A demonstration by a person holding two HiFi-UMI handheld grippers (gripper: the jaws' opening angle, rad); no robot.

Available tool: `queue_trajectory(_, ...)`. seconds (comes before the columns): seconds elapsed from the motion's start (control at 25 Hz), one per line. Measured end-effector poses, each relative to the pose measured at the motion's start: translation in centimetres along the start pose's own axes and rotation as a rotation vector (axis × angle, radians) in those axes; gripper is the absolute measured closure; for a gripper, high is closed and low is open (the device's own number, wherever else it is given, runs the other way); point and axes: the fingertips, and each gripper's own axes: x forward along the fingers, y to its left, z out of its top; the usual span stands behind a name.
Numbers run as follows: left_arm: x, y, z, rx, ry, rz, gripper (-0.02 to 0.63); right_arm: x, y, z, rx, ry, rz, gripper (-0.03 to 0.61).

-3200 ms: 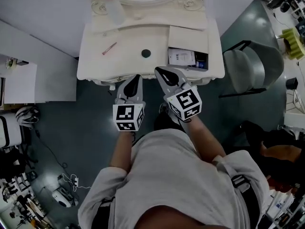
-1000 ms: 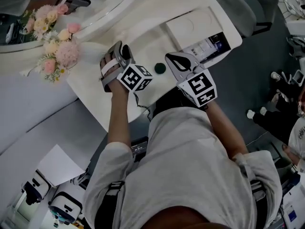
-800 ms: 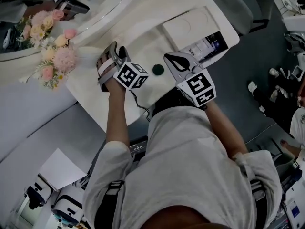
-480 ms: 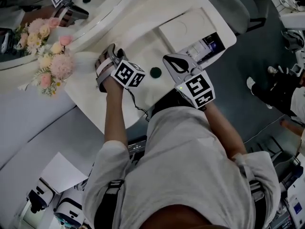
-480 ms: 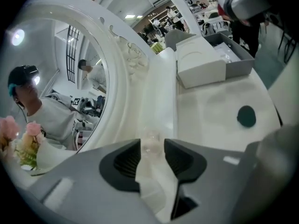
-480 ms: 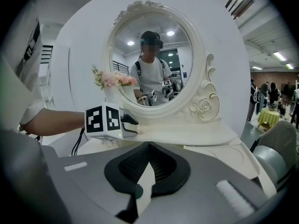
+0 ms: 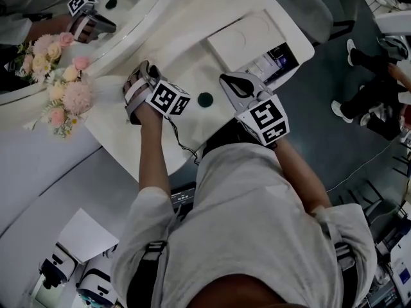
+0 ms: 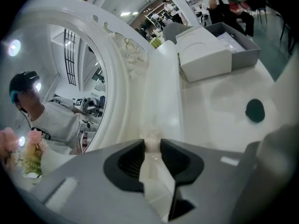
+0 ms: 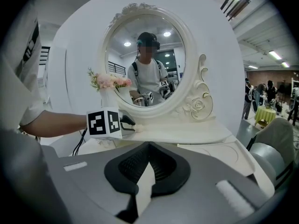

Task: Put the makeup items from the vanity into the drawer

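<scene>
My left gripper reaches to the ledge under the round mirror. Its jaws have just been closing, and a small pale item fills the narrow gap between the pads. In the right gripper view the same whitish item sits at the left gripper's tips. My right gripper hovers over the vanity's front, shut and empty. A dark round item lies on the vanity top between the two grippers. The open drawer holds printed packets.
A white box sits over the drawer at the vanity's right end. A vase of pink flowers stands left of my left gripper. A grey chair is beyond the vanity's right end.
My left gripper has moved left toward the mirror ledge and flowers. The right gripper has hardly shifted.
</scene>
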Motion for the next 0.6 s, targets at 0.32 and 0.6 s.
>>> queue_trajectory(0.32, -2.1, 0.7, 1.0, -0.037, -0.037, 0.051, 0.514, -0.6, -0.5, 0.1, 0.003, -0.013, 0.009, 0.578)
queue_trajectory(0.6, -4.6, 0.7, 2.8, -0.060, -0.087, 0.084, 0.514, -0.8, -0.4, 0.0, 0.004, -0.023, 0.029, 0.578)
